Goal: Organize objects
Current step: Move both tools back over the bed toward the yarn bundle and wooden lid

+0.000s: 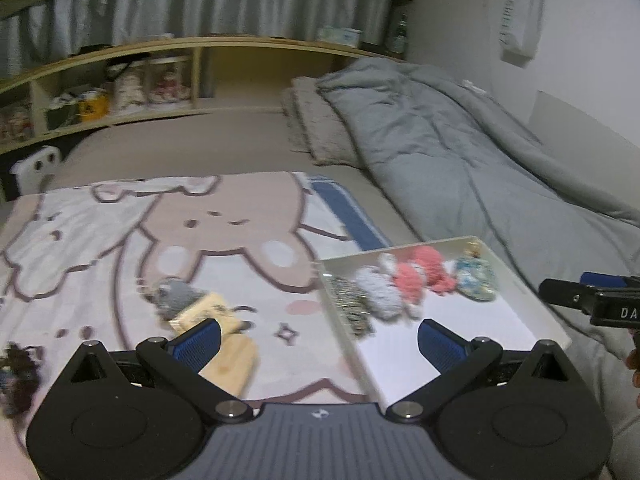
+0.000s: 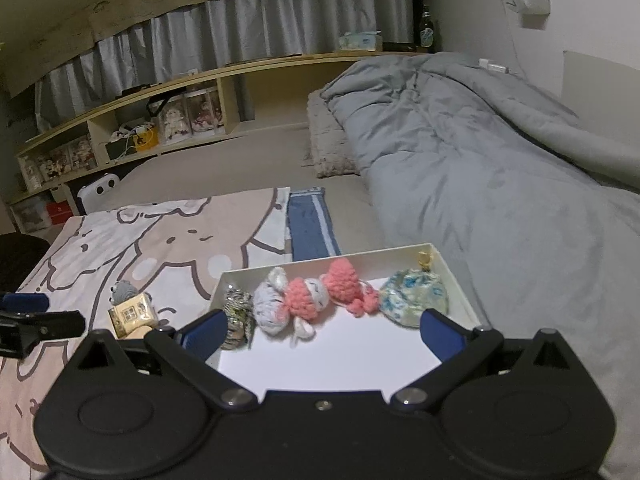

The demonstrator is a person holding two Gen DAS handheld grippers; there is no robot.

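Both claws hover wide apart and empty above a bed. The left claw (image 1: 318, 344) hangs over a cartoon-print blanket (image 1: 120, 240), its left finger (image 1: 196, 344) crossing a yellow packet (image 1: 216, 320) that lies just ahead and to the left of the gap; contact cannot be told from the blurred left wrist view. A grey woolly toy (image 1: 174, 294) lies against the packet's far end, and a dark small item (image 1: 18, 376), too blurred to identify, sits at the blanket's left edge.

The right claw (image 2: 322, 332) sits over the near, bare part of a white tray (image 2: 460, 280), which lies on the bed beside the blanket's right edge. Five small things line the tray's far side, just beyond the fingertips: a striped pouch (image 2: 238, 316) next to the left finger (image 2: 204, 334), a grey-and-white knitted toy (image 2: 270, 300), a pink-and-white knitted toy (image 2: 306, 300), a pink crocheted piece (image 2: 346, 284), and a blue floral pouch (image 2: 412, 294) with a gold clasp by the right finger (image 2: 440, 332). The neighbouring pieces touch one another in the row.

Farther off, a blue strip of cloth (image 2: 310, 224) lies beyond the tray, a rumpled grey duvet (image 2: 480, 160) fills the right side, and a wooden shelf (image 2: 160, 92) with boxes stands under grey curtains (image 2: 240, 28).
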